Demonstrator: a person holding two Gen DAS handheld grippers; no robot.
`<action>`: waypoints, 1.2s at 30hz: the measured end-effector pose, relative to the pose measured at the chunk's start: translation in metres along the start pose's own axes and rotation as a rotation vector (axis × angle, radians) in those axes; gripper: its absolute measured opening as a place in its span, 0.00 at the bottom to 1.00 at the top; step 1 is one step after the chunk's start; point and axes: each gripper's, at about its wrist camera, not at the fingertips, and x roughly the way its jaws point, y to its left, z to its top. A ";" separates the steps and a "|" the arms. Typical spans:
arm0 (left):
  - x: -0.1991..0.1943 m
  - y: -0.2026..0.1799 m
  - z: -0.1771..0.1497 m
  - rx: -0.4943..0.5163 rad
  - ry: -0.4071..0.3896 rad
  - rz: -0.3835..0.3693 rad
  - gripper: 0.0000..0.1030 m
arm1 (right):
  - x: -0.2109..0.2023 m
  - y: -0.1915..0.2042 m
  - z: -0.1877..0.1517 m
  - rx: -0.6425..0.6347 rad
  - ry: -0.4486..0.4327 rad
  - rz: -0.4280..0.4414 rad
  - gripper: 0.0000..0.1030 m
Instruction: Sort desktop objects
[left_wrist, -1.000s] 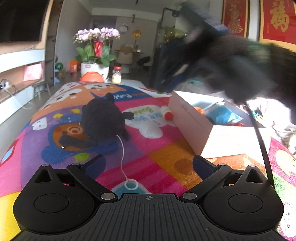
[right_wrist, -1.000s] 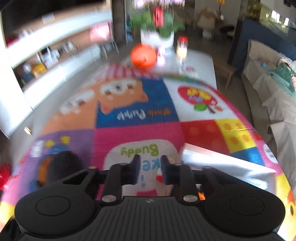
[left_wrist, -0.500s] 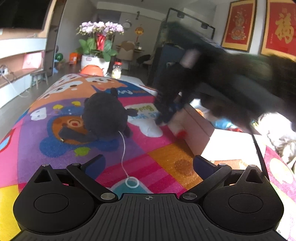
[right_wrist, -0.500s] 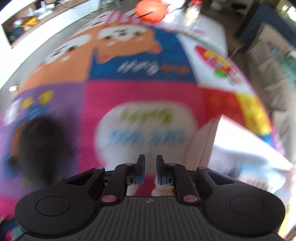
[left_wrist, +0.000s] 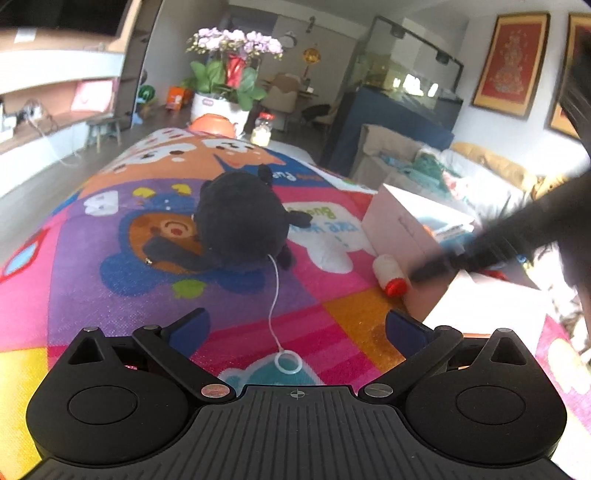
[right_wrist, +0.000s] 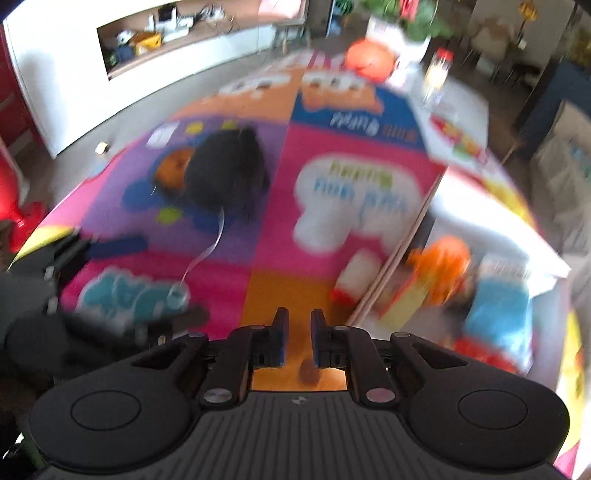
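Comparing the two wrist views, we note that the left one is sharp and shows the black plush toy (left_wrist: 240, 225) lying on the colourful play mat (left_wrist: 110, 295), its white cord ending in a ring (left_wrist: 288, 362) just ahead of the left gripper (left_wrist: 297, 326), whose jaws stand wide with nothing between them. The right view is motion-blurred but looks down into the white box (right_wrist: 491, 192), which the left view sees mostly from the side. In the box we make out an orange item (right_wrist: 443, 266), a blue item (right_wrist: 498, 310) and something red near the front; finer detail is lost to blur. The small white bottle with red cap (left_wrist: 389, 275) lies on the mat, touching the box's outer wall. The right gripper (right_wrist: 297, 341) has its jaws drawn narrow and empty, over the mat beside the box.
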 end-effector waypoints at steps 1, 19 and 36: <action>-0.002 -0.005 -0.001 0.023 -0.013 0.025 1.00 | 0.006 -0.003 0.011 0.014 -0.002 -0.020 0.11; -0.017 0.002 -0.005 -0.019 -0.094 0.046 1.00 | 0.007 -0.001 -0.010 0.018 0.267 0.119 0.12; 0.044 -0.060 0.042 0.396 0.017 -0.100 0.29 | -0.083 -0.093 -0.138 0.318 -0.243 -0.047 0.48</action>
